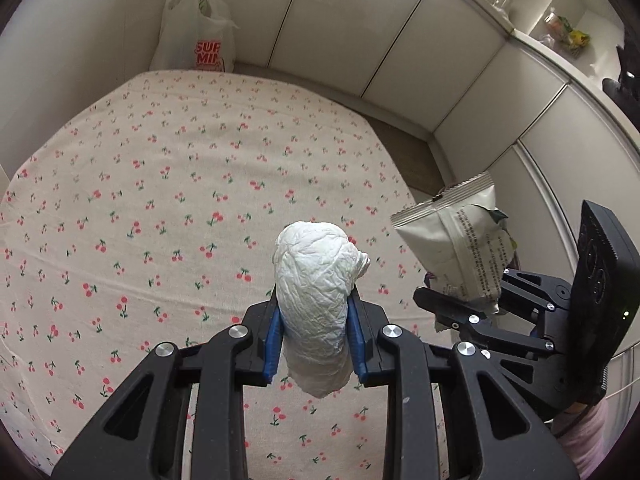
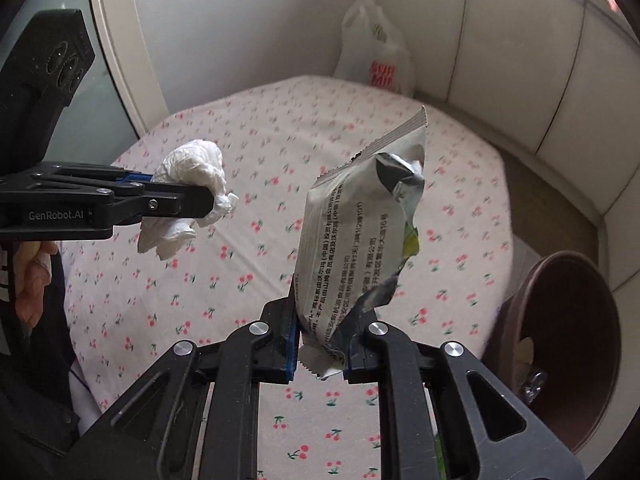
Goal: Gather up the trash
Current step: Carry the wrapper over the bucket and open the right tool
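Crumpled white tissue wad (image 1: 316, 304) is pinched between the blue pads of the left hand-held gripper (image 1: 316, 320), held clear above the cherry-print tabletop (image 1: 160, 200); its long axis runs along the fingers, pointing forward. Beside it, the right hand-held gripper (image 2: 320, 344) clamps the lower end of an opened snack wrapper (image 2: 360, 240), which stands roughly upright, its crimped top toward the far edge. A brown bin (image 2: 568, 344) stands off the tabletop's right edge.
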Demonstrator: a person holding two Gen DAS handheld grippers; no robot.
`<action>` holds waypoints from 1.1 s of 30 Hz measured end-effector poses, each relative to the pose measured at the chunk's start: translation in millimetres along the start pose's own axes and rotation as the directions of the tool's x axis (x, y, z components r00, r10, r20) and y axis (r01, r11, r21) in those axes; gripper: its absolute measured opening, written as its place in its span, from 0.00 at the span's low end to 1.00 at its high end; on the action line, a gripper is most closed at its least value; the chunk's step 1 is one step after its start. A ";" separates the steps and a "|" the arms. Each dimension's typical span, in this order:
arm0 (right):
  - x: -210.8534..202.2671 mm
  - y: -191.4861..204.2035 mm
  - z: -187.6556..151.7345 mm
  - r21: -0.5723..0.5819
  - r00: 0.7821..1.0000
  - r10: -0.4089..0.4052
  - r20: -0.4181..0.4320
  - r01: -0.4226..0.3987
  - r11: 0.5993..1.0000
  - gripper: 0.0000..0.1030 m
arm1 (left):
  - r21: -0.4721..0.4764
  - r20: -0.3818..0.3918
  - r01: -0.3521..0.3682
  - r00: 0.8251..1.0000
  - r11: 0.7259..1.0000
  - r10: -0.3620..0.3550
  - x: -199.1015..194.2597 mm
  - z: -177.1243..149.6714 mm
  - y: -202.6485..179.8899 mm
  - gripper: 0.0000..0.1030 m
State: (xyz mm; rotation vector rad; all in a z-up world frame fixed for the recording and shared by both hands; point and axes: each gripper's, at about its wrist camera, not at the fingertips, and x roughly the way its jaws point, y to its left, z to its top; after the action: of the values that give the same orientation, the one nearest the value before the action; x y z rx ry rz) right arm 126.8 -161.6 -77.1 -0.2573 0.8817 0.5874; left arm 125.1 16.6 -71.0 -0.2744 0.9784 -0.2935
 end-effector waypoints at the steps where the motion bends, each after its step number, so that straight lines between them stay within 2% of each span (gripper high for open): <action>1: -3.4 -3.5 2.0 0.004 1.000 -0.003 0.012 0.003 1.000 0.14 | 0.001 0.006 0.001 1.000 1.000 -0.001 -1.1 1.8 -1.7 0.27; 11: -48.5 -37.6 15.5 0.073 0.983 -0.097 0.156 0.086 0.994 0.14 | 0.033 0.057 0.014 0.998 0.999 -0.016 -4.9 19.5 -32.5 0.27; 20: -73.4 -70.8 13.8 0.184 0.952 -0.195 0.235 0.153 0.971 0.14 | 0.035 0.087 0.058 0.994 0.998 -0.060 3.7 38.8 -68.3 0.27; 28: -88.8 -107.9 4.1 0.322 0.916 -0.313 0.251 0.226 0.919 0.15 | 0.073 0.081 0.100 0.991 0.992 -0.106 19.0 52.6 -106.3 0.27; 33: -101.3 -141.0 -8.3 0.442 0.888 -0.388 0.248 0.253 0.860 0.15 | 0.096 0.063 0.124 0.989 0.988 -0.130 34.0 57.0 -128.4 0.27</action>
State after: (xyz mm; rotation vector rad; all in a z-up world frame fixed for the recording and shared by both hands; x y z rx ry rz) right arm 153.4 -318.1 -6.3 0.0679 0.5931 0.1144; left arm 175.7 -109.2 -21.1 -0.2614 0.8779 -0.4417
